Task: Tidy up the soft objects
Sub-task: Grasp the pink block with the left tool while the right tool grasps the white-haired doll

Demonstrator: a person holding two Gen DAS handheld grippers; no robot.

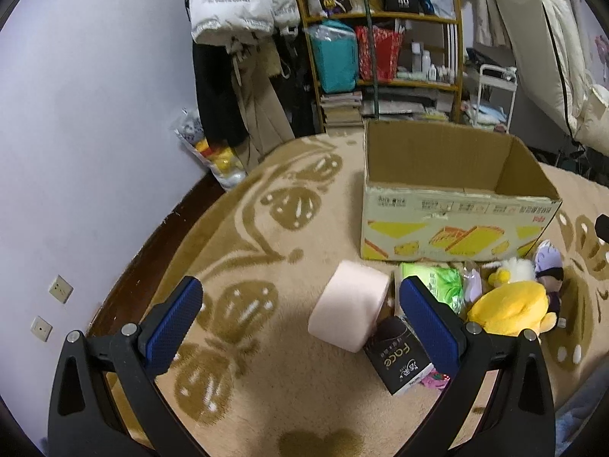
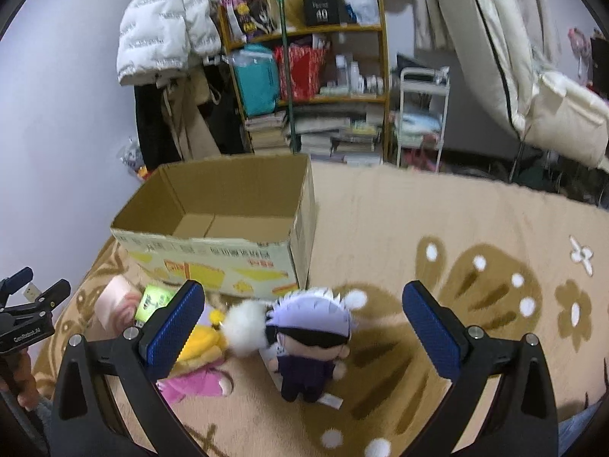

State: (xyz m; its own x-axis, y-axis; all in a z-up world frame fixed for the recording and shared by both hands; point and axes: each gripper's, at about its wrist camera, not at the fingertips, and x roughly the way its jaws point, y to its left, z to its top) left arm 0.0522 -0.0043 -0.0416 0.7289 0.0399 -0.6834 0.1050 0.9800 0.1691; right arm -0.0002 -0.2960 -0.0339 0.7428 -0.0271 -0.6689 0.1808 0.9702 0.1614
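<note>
left gripper [image 1: 300,323]: your fingers stand wide apart and hold nothing, above the carpet [image 1: 266,388].
pink roll [image 1: 350,306]: lies between your left fingers' line of sight, leaning on a black "face" pack [image 1: 397,358].
right gripper [image 2: 304,327]: your fingers are spread wide, empty, over the doll in dark clothes [image 2: 310,346].
yellow plush [image 1: 508,306]: near the doll, beside a green pack [image 1: 441,280].
cardboard box [image 1: 449,228]: open, just behind the pile.
</note>
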